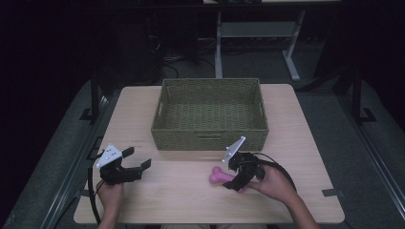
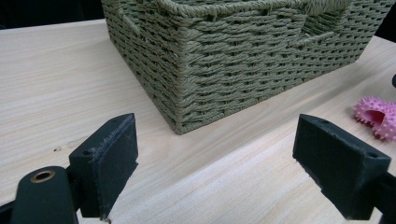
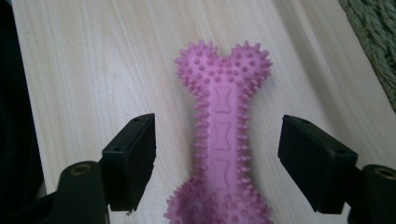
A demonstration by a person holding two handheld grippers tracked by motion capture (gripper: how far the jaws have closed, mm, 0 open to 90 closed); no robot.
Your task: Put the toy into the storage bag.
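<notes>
A pink spiky bone-shaped toy (image 1: 220, 176) lies flat on the wooden table (image 1: 181, 195), in front of a green woven basket (image 1: 210, 114). My right gripper (image 1: 237, 180) hangs over the toy's near end. In the right gripper view the toy (image 3: 223, 135) lies lengthwise between the two black jaws, with a clear gap on each side, so my right gripper (image 3: 217, 161) is open around it. My left gripper (image 1: 137, 159) rests at the table's front left, open. In the left gripper view my left gripper (image 2: 217, 172) faces the basket's corner (image 2: 224, 60), and the toy (image 2: 376, 116) peeks in at the right edge.
The basket's inside looks bare. The table's front edge runs just below both hands. Desk legs and cables (image 1: 286, 52) stand on the dark floor beyond the table's far edge.
</notes>
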